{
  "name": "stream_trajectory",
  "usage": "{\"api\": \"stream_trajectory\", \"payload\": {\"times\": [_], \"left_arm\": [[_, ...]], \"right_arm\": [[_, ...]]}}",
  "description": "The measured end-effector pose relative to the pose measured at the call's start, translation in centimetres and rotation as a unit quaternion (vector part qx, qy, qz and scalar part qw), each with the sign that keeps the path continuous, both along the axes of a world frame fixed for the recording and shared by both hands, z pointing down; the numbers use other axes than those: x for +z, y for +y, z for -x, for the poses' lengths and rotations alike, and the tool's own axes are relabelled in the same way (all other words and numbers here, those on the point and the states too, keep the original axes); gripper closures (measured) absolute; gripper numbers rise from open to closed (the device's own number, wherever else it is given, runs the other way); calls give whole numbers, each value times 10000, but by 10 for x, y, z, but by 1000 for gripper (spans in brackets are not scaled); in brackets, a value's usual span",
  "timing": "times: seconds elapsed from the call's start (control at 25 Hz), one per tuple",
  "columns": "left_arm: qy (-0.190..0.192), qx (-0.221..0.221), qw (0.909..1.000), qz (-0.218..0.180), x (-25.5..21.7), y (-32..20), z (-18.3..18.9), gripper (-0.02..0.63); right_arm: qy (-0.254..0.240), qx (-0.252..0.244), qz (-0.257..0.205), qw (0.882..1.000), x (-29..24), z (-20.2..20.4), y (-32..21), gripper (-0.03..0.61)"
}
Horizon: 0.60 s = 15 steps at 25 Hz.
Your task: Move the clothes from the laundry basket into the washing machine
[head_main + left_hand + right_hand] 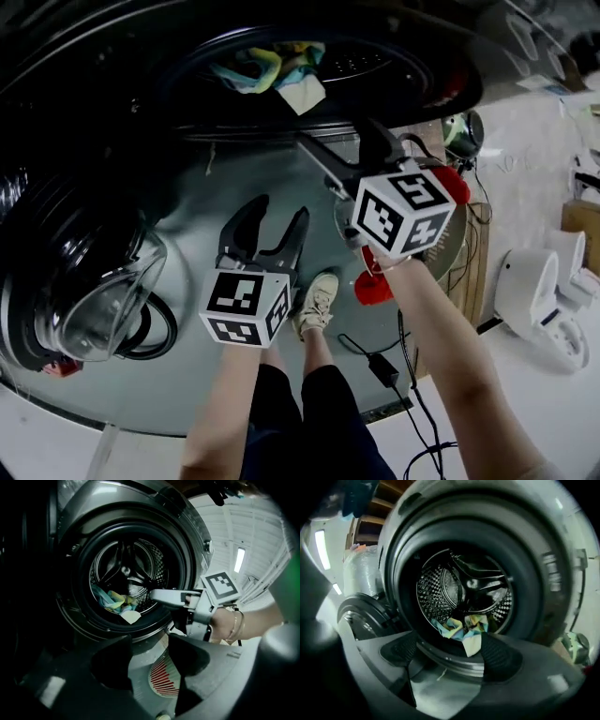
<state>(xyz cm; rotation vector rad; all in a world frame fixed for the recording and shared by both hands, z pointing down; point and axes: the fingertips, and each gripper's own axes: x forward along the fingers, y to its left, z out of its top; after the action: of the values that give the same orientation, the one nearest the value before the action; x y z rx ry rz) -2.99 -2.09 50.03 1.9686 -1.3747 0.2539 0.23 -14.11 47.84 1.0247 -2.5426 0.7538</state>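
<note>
The washing machine's round opening (309, 56) is at the top of the head view. Colourful clothes (272, 67) lie at the front of the drum, and a pale corner hangs over the lip (472, 644). My right gripper (342, 142) is open and empty just outside the opening, with the clothes (461, 626) beyond its tips. My left gripper (265, 223) is lower, in front of the machine's grey front panel, open with nothing between its jaws. From the left gripper view, the clothes (115, 603) and the right gripper (164, 598) appear ahead. The round basket (164, 681) with red slats stands below.
The machine's glass door (94, 300) stands swung open at the left. The person's shoe (317, 302) and legs are below the grippers. Cables and a plug (384, 367) lie on the floor. White appliances (539, 291) and a cardboard box (583, 220) stand at the right.
</note>
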Motion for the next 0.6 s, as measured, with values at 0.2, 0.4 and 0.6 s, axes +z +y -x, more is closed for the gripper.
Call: {"api": "stream_trajectory", "payload": {"times": [0.2, 0.4, 0.6], "left_arm": [[-133, 622, 9980, 66, -10, -6, -56, 384], [-183, 1444, 9889, 301, 5, 3, -114, 385], [-294, 2108, 9739, 790, 47, 36, -160, 385]], "right_arm": [[-175, 577, 565, 9966, -5, -96, 48, 152], [83, 1521, 1135, 9818, 32, -194, 97, 163], [139, 2073, 1823, 9610, 83, -244, 150, 164]]}}
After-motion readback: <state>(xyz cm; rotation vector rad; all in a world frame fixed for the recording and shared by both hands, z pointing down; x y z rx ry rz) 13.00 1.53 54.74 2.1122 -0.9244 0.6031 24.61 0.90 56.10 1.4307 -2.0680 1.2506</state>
